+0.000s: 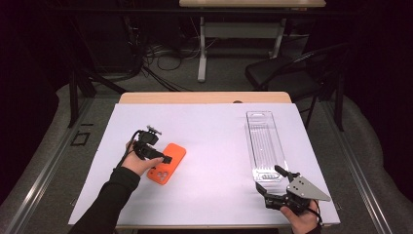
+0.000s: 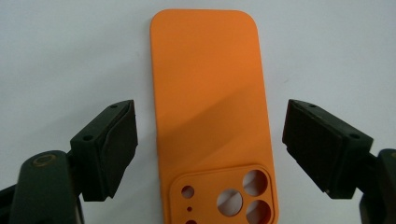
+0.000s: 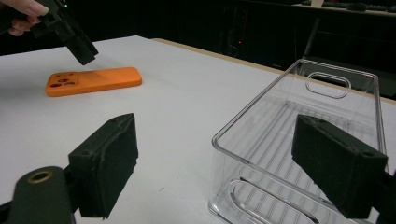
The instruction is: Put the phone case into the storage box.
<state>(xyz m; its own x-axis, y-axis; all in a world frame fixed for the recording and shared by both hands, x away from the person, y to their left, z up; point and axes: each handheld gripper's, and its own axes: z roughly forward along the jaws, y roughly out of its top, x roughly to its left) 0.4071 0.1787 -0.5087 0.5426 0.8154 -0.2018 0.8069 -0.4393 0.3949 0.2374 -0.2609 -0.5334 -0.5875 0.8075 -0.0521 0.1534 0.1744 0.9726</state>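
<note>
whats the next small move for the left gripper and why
Probably lower the left gripper a little, then close it on the orange case. Its jaws stand open on either side of the case, with gaps at both long edges, and it seems to hover just above it.

We see an orange phone case (image 2: 212, 112) with round camera holes, plain and without pattern. It lies on a white table cover (image 1: 209, 146), whose far edge shows pale wood. At the right stands a clear plastic bin (image 1: 265, 144) with fine ridged lines along its bottom. Both the left gripper (image 1: 165, 159) and the right gripper (image 1: 269, 181) are black; the right one carries a grey plate.
</note>
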